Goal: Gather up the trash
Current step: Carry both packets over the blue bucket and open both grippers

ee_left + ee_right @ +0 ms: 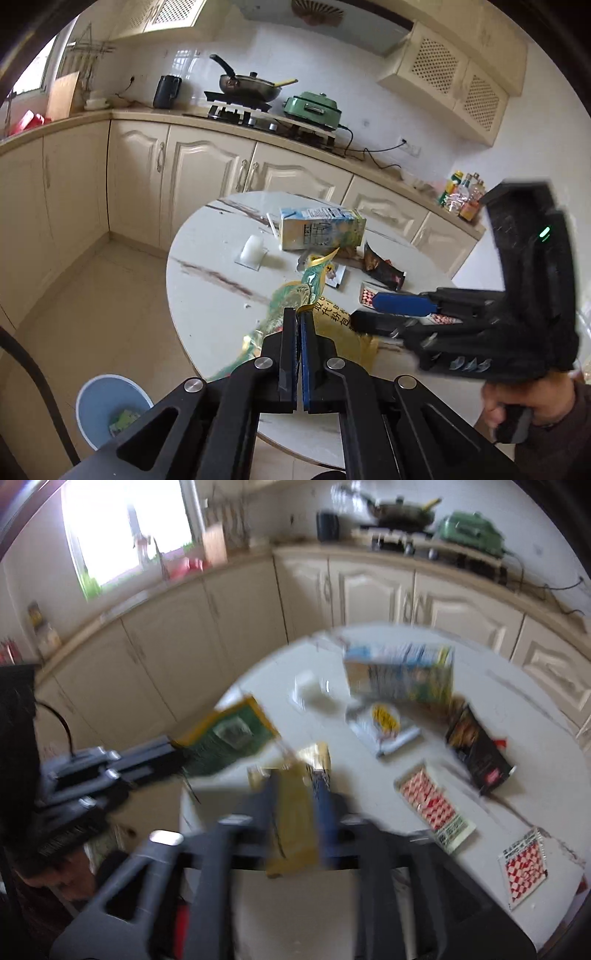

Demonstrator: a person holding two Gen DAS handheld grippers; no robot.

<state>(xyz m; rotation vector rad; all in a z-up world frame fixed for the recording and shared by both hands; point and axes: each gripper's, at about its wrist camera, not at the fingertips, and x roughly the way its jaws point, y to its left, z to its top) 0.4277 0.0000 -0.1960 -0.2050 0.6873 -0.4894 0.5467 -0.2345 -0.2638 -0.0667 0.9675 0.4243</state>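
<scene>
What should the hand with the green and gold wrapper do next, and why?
Probably swing the left gripper toward the light blue bin on the floor beside the white round table, then open. Its jaws are pinched shut on the crinkled green and gold foil wrapper, which already hangs clear of the table, and the bin sits low on the left with trash already inside.

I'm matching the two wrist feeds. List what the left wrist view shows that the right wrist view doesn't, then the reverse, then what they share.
Left wrist only: the blue bin on the floor with some trash inside, and the bottles at the counter's far end.

Right wrist only: the bright window, and a red-checked packet at the table's near edge.

Both: the round white table, the milk carton lying on it, the dark snack bag, the green cooker, and the green wrapper pinched in the left gripper.
</scene>
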